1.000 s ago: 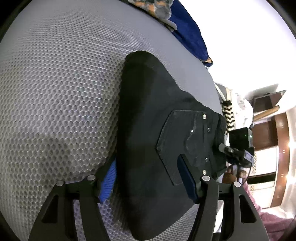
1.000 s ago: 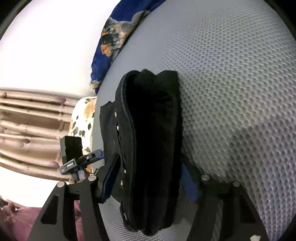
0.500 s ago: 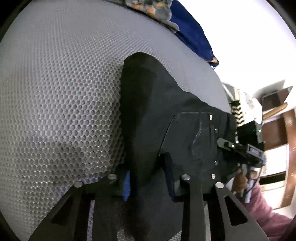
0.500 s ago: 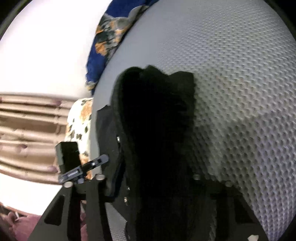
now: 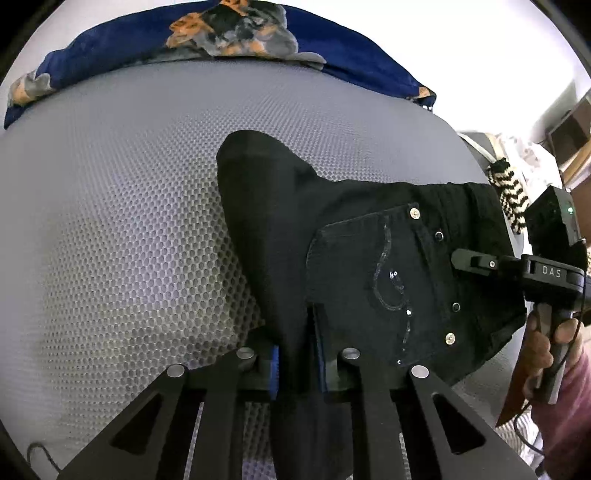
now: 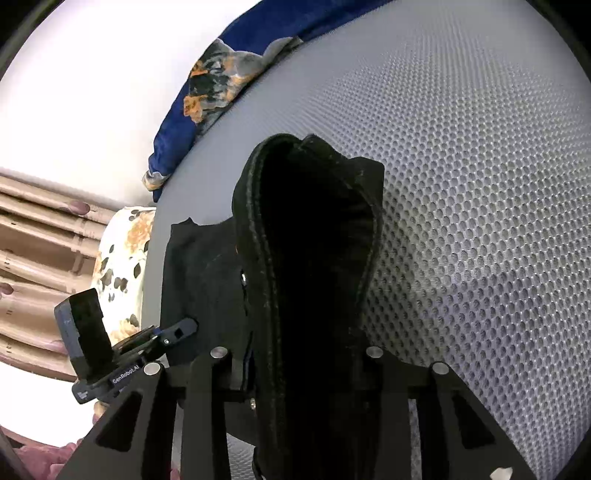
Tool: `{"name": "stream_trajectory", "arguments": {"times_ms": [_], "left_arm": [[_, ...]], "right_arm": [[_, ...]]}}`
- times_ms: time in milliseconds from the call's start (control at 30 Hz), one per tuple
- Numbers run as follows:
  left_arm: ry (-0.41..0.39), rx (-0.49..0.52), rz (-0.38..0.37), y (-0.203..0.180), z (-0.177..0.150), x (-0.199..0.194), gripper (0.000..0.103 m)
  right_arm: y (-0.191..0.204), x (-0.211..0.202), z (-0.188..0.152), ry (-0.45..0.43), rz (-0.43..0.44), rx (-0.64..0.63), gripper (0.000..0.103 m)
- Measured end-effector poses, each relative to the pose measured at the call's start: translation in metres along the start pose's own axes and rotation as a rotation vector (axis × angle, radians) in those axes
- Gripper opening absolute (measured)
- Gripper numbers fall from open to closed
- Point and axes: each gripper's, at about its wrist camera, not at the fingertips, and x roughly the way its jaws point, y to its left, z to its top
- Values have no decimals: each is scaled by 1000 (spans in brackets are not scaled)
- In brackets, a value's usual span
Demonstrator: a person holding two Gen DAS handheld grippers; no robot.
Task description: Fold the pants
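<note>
Black pants (image 5: 332, 236) lie folded on a grey mesh mattress (image 5: 118, 229), back pocket with rivets facing up. My left gripper (image 5: 298, 363) is shut on the near edge of the pants, its blue pads pinching the fabric. My right gripper (image 6: 306, 363) is shut on the thick waistband end of the pants (image 6: 314, 258), which rises between its fingers. The right gripper also shows in the left wrist view (image 5: 476, 258) at the pants' right edge. The left gripper shows in the right wrist view (image 6: 173, 334) at the left.
A blue patterned blanket (image 5: 229, 33) lies along the mattress's far edge. A floral pillow (image 6: 118, 266) and brown curtains (image 6: 33, 236) are beyond the mattress side. A black-and-white striped cloth (image 5: 511, 188) and wooden furniture (image 5: 569, 133) stand at the right.
Both grippers went from open around the pants to shut on them. The pants edge has lifted and the views have swung toward the blanket.
</note>
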Motion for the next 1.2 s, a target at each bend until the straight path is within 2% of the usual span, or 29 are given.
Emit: {"name": "stream_trajectory", "arguments": {"times_ms": [300, 633, 1200], "left_arm": [[-48, 27, 37, 6, -1, -25, 14], [-106, 13, 87, 33, 9, -53, 14], [-139, -30, 125, 87, 77, -55, 14]], "right_arm": [[26, -1, 0, 3, 18, -20, 31], [60, 15, 22, 2, 69, -57, 31], [101, 63, 90, 36, 65, -117, 31]]}}
